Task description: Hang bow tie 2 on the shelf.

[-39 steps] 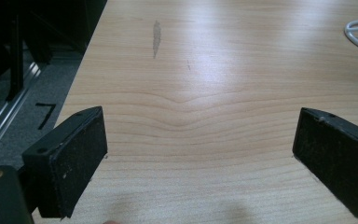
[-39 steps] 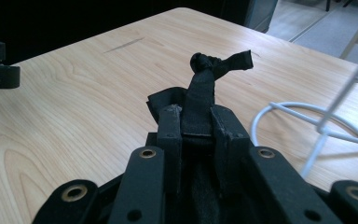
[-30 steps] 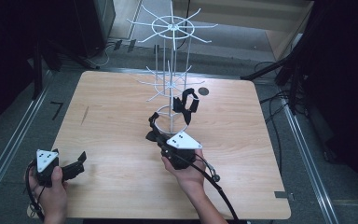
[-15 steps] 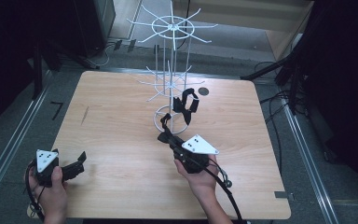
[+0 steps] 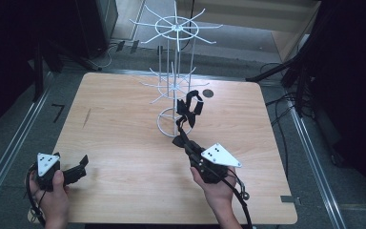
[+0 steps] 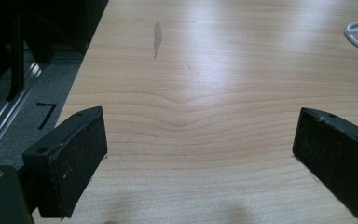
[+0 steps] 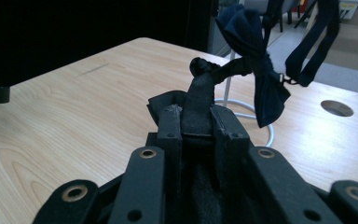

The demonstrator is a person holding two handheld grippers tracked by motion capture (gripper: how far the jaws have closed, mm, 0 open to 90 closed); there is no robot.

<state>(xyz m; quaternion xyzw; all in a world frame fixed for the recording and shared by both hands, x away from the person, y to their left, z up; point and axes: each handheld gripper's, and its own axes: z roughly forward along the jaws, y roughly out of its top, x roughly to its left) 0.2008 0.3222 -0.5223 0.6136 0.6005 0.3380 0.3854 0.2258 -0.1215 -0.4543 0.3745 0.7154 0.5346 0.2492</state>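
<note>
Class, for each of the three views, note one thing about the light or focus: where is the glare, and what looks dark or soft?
High view: room around the table is near black. Left gripper view: pale glare on the wood, top right. Right gripper view: black backdrop at left; the bow tie is dim and the room behind it blurred.

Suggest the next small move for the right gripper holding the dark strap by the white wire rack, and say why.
Probably keep pulling gently toward the person. The right gripper is shut on the strap of the dark bow tie, whose far loop looks hooked on the white wire rack. The strap runs taut, so a slight lift first may free it. The left gripper rests open near the table edge.
</note>
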